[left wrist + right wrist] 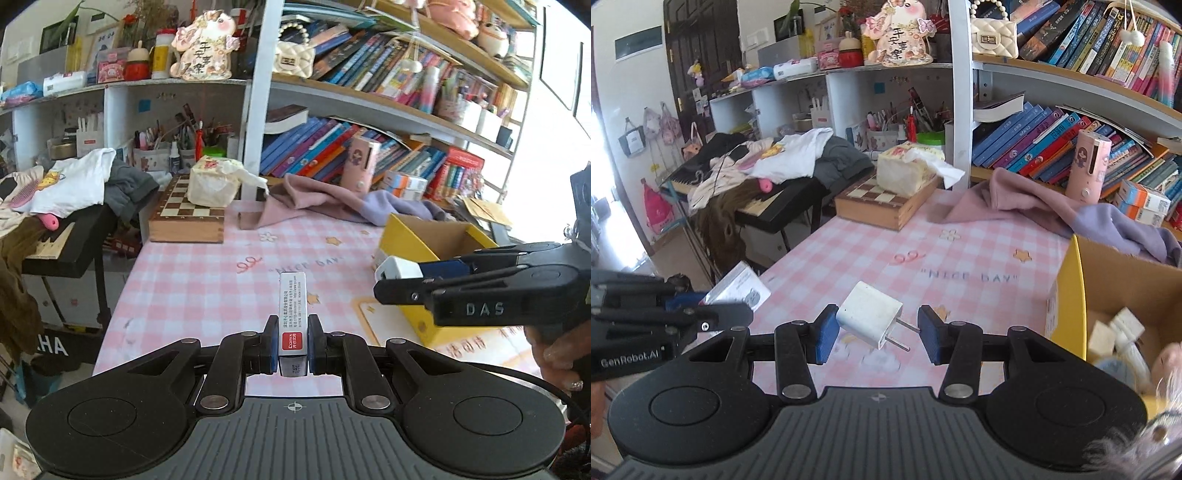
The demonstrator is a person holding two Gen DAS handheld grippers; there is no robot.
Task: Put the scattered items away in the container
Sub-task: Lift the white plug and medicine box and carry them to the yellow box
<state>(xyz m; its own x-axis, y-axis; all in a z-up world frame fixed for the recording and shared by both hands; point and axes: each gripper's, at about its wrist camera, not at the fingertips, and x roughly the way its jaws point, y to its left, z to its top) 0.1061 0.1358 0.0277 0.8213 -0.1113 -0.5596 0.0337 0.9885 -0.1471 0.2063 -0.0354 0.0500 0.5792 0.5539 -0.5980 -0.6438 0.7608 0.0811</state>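
Note:
My left gripper (291, 345) is shut on a narrow silver box (292, 310) with a red label, held above the pink checked tablecloth (192, 280). My right gripper (878, 334) stands open around a white plug charger (868, 313); its left pad touches the charger's body and its right pad stands clear of the prongs. In the left wrist view the right gripper (399, 275) reaches in from the right with the charger (397, 268) at its tips, in front of the yellow cardboard box (410, 236). The box (1067, 291) holds several small items.
A wooden chessboard box (188, 218) with a tissue pack (216, 181) on it stands at the table's far left. Pink and lilac cloths (332, 199) lie at the back. Bookshelves rise behind. A keyboard (764, 199) piled with clothes stands left of the table.

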